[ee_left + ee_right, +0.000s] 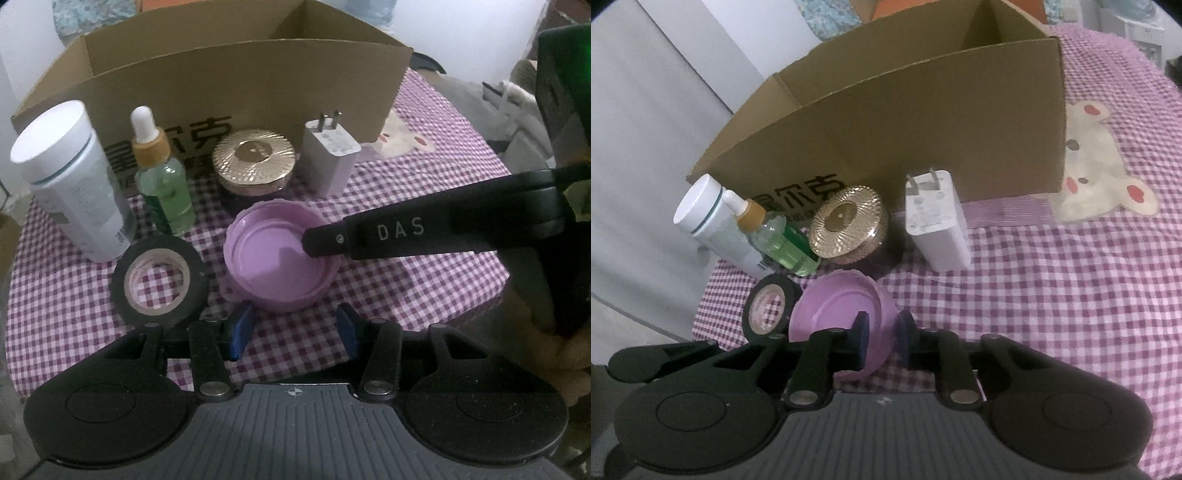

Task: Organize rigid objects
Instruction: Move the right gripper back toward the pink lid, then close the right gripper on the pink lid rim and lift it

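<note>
Fingers of the right gripper [881, 341] are closing fully on the near wall of the purple lid [846, 317], one pad [862, 341] inside the rim and the other outside; the pinch is looking firm but shallow, near the rim edge. Left gripper [295, 328] is hovering just short of the same lid, its blue fingers [242, 328] partly apart and holding nothing. The lid is sitting open side up on the checked cloth, touching or nearly touching the black tape roll [159, 278] beside it.

Judgement: the lift should go straight up before any swing toward the cardboard box [236, 85], since the gold-topped jar [255, 162], the green dropper bottle [164, 192] and the white charger [330, 158] are standing close behind and could be knocked. The white bottle [70, 177] is standing further off. A rim-only grip may let the lid pivot; keeping it level is advisable. Box wall is tall, so clearance over its front edge needs care.
</note>
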Available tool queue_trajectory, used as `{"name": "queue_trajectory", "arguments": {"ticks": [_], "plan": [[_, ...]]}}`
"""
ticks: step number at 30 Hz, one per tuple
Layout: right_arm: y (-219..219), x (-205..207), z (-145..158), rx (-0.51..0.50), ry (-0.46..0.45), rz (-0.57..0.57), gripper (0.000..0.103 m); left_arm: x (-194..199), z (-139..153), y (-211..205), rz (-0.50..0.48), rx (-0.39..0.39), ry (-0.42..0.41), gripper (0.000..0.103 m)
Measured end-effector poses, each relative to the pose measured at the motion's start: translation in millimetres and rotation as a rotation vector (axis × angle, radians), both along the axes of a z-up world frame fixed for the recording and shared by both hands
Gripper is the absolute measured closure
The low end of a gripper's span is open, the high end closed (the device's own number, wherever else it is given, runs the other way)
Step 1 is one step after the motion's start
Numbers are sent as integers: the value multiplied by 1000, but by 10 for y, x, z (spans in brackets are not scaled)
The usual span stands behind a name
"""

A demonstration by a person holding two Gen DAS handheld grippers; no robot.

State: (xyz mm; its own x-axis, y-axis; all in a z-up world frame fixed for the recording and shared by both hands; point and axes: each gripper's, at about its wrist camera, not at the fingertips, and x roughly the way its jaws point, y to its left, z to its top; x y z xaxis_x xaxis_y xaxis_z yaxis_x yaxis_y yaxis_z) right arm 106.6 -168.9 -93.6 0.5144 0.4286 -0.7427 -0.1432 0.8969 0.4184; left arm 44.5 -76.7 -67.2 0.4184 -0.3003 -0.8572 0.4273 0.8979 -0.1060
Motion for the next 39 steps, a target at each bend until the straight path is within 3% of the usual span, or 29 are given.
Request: {"name": "queue_trajectory", "arguments": {"ticks": [9, 16, 21, 33, 39], "plan": [[-324, -249, 0, -5, 2, -61, 86, -116, -34, -389, -101, -16, 7, 55], [-540, -364, 12, 37, 21, -113, 87, -137, 14, -447, -128, -22, -8, 54], [-588, -404, 18, 58, 25, -127, 87, -121, 56, -392, -114, -28, -30, 38], [-618, -382, -32, 127, 56, -152, 86, -32, 15, -395, -134, -4, -51, 16], [-629, -382, -42, 148, 62, -157, 86, 50, -51, -470, -143, 20, -42, 15]]}}
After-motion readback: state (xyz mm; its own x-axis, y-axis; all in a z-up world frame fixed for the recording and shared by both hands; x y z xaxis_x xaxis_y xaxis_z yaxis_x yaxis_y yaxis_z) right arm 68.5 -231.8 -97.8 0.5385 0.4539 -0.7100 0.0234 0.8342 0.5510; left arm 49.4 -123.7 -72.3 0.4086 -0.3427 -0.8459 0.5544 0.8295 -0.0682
